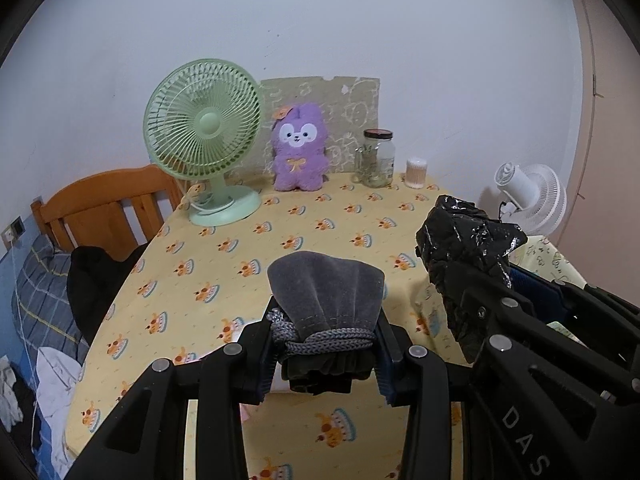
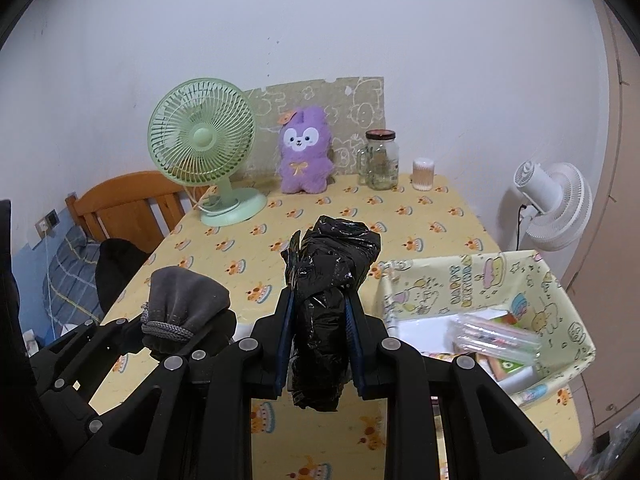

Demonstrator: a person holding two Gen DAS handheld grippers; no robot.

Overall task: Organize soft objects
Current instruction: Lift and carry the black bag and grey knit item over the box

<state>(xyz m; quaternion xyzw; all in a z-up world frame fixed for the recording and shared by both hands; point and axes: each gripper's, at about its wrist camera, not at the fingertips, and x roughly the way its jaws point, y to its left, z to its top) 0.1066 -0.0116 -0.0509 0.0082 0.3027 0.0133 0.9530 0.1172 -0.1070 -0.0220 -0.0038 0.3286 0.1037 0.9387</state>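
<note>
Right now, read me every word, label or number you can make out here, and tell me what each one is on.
"DAS": white letters on the right gripper, seen from the left wrist camera; cut off by the picture edge.
Printed lettering on the box wall: too distorted to read.
Glass jar label: too small to read.

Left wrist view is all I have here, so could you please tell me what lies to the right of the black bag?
Observer: A paper-lined box with cartoon print stands on the table, right of the right gripper.
Operator: Thank you. Is anything in the box?
Observer: Yes, clear plastic packets and some flat printed items lie inside.
Operator: And how is the black plastic bag held?
Observer: The right gripper is shut on the black plastic bag, bunched upright between its fingers; the left gripper is shut on the grey drawstring pouch.
</note>
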